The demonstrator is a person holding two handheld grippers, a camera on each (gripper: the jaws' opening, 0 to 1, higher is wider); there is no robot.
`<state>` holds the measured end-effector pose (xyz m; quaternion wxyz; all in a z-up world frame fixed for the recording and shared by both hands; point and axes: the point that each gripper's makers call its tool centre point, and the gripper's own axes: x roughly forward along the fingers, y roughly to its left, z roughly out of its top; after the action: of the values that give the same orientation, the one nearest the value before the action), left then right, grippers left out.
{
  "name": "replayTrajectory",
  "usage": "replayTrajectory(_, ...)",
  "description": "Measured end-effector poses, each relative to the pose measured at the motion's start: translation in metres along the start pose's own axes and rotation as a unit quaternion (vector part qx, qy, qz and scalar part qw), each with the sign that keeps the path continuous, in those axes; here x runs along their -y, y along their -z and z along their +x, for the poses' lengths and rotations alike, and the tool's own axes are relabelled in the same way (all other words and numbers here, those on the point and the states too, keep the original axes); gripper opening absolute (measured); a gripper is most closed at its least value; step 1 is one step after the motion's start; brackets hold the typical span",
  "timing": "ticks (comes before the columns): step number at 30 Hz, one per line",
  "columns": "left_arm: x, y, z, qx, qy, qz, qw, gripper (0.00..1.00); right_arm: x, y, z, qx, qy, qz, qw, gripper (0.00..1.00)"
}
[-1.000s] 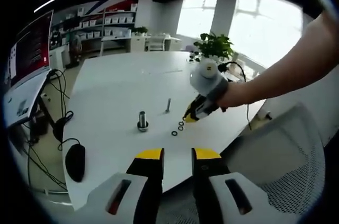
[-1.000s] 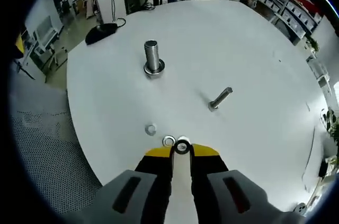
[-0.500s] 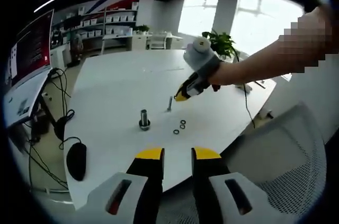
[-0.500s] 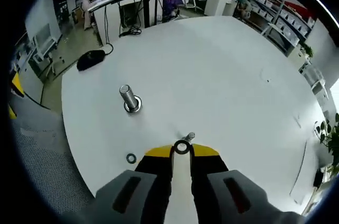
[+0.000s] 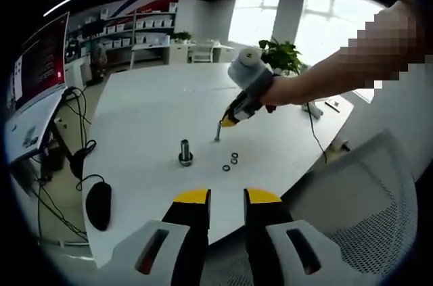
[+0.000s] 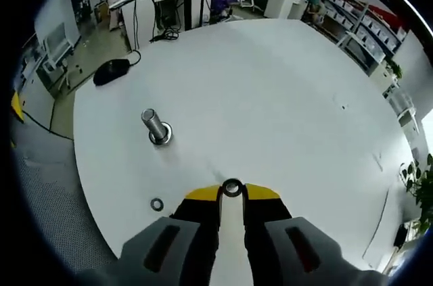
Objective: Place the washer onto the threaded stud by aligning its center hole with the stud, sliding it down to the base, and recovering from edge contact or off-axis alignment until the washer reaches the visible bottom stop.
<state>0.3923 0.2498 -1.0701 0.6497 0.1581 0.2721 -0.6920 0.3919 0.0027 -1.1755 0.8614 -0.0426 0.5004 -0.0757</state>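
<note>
A steel threaded stud stands upright on the white table, and it also rises left of centre as the stud. My right gripper is shut on a small washer, pinched at its yellow tips above the table and to the right of the stud. From the left gripper view, the right gripper hangs over a lying bolt. Two loose washers lie on the table; one loose washer is near the right jaws. My left gripper is open, off the table's near edge.
A black mouse with its cable sits near the table edge, seen too as the mouse. A grey mesh chair is at the right. A person's arm reaches in. A potted plant stands at the far side.
My right gripper has lifted away from the loose washers with one washer in it and moved toward the lying bolt, nearer the stud. My left gripper has stayed put.
</note>
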Motion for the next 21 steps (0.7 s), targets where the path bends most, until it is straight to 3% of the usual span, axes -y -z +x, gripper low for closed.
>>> replayTrajectory(6, 0.000, 0.000, 0.000, 0.001, -0.001, 0.001, 1.0000, 0.17, -0.001, -0.004, 0.005, 0.000, 0.000, 0.001, 1.0000, 0.14)
replayTrajectory(14, -0.003, -0.001, -0.001, 0.003, -0.006, -0.002, 1.0000, 0.17, -0.004, -0.001, 0.012, -0.021, -0.002, -0.034, 0.9992, 0.14)
replayTrajectory(21, -0.002, 0.001, 0.001, -0.002, -0.003, 0.000, 1.0000, 0.17, -0.003, 0.002, 0.022, -0.035, -0.011, -0.020, 0.9991, 0.14)
